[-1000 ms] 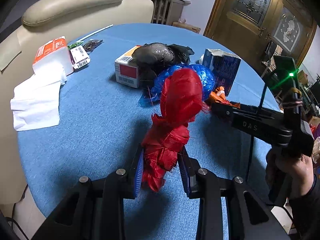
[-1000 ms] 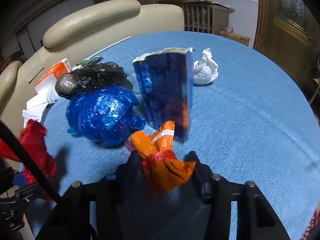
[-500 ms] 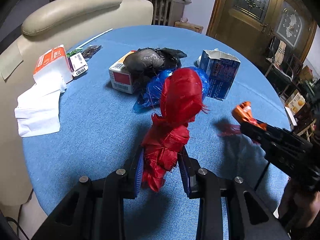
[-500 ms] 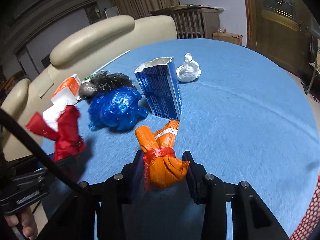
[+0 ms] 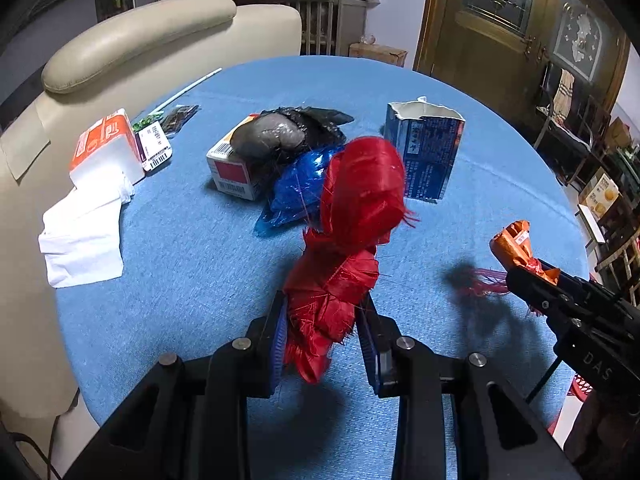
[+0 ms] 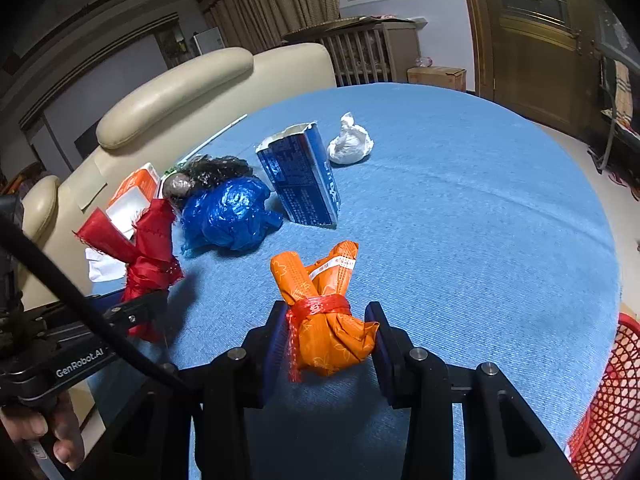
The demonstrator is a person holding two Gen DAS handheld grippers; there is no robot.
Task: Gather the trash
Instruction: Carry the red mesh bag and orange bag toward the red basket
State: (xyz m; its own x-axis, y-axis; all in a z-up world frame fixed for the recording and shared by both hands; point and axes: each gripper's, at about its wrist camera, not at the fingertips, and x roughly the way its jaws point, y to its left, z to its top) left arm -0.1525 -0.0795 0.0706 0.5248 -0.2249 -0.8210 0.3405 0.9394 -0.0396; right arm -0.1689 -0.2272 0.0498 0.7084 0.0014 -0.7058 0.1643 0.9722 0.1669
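My left gripper (image 5: pixel 325 340) is shut on a frayed red bag (image 5: pixel 352 232), held up above the round blue table (image 5: pixel 180 248). The same red bag (image 6: pixel 148 252) shows at the left of the right wrist view. My right gripper (image 6: pixel 325 344) is shut on an orange packet (image 6: pixel 326 320) tied with red string, also lifted off the cloth; it appears at the right of the left wrist view as the orange packet (image 5: pixel 514 246). On the table lie a blue bag (image 6: pixel 230 216), a black bag (image 5: pixel 288 134), a torn blue carton (image 6: pixel 302 180) and a white wad (image 6: pixel 351 146).
A small red and white box (image 5: pixel 230 170) sits under the black bag. A tissue pack (image 5: pixel 106 150), loose tissue (image 5: pixel 82 236) and wrappers (image 5: pixel 156 146) lie at the table's left by the cream sofa (image 5: pixel 140 40). A red mesh basket (image 6: pixel 608 396) stands below the table's right edge.
Both grippers have pulled back from the trash pile with their bundles. The orange packet has lifted away from the blue carton, and the right gripper has drifted to the right in the left wrist view.
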